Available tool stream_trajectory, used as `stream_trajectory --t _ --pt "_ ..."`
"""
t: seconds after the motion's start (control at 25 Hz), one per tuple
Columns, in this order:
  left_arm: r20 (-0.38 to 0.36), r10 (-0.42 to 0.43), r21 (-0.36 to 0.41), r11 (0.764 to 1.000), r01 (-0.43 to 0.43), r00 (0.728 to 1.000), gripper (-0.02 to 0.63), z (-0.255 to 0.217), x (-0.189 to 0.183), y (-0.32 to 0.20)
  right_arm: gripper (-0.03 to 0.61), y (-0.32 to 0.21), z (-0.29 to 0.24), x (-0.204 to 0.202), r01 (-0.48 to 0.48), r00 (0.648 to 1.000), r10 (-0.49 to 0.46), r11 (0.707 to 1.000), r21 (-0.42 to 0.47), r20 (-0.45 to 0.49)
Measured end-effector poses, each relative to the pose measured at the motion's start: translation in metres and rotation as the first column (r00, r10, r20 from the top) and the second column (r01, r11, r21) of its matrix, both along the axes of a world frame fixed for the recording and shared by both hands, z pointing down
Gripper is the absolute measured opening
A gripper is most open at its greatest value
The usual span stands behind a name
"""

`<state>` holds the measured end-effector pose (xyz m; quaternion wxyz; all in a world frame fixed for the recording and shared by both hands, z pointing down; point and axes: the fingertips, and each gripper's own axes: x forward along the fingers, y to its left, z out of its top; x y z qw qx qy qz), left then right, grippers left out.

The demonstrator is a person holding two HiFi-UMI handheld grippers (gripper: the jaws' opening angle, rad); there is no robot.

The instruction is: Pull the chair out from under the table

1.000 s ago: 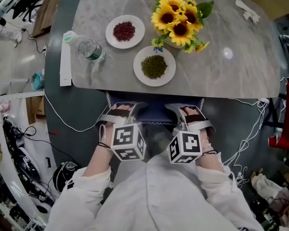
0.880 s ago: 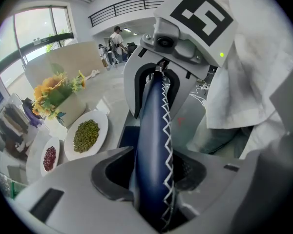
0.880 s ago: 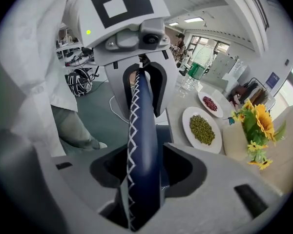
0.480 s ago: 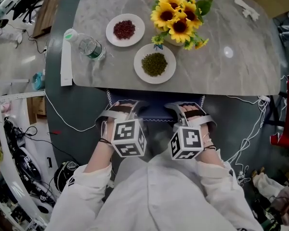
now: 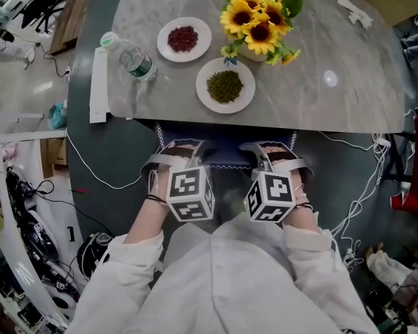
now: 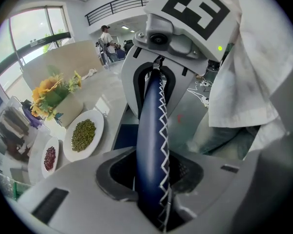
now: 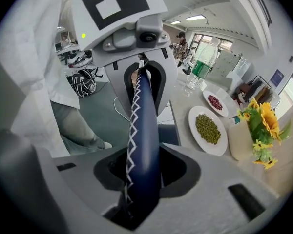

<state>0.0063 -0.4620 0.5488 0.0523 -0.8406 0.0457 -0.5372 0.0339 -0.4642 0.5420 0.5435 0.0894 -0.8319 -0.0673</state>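
Grey worktop spreads beyond the left hand-held gripper and right hand-held gripper. Their jaws, just closing, clamp the chair, tucked underneath, by its padded top edge. Probably stiff, heavyish; that edge suits pulling.

A dining corner staged inside a big open work hall

The stone-look surface is dressed like a meal table, with sunflowers, a plate of green beans, a plate of red beans and a water bottle. Around it, the setting looks like a lab or workshop. White cables trail over the grey floor near the surface's left end, and black gear is heaped further out on that side. More cable lies off its right end. Beyond the surface stands a tall hall with large windows, a railed upper gallery and strip ceiling lights. A person stands well behind the surface.
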Motion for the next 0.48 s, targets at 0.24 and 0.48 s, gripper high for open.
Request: stream_trajectory --t 0.24,0.48 --pt "0.009 -0.006 -0.003 1.0 0.006 1.0 0.133 -0.002 -0.004 0.017 0.12 0.018 -0.002 -0.004 -0.015 1.0 0.015 1.0 -0.009 0.004" --pt "0.0 -0.001 -0.022 1.0 0.001 1.0 0.133 -0.003 -0.005 0.046 0.12 0.046 -0.004 -0.005 -0.015 1.0 0.015 1.0 -0.028 0.004"
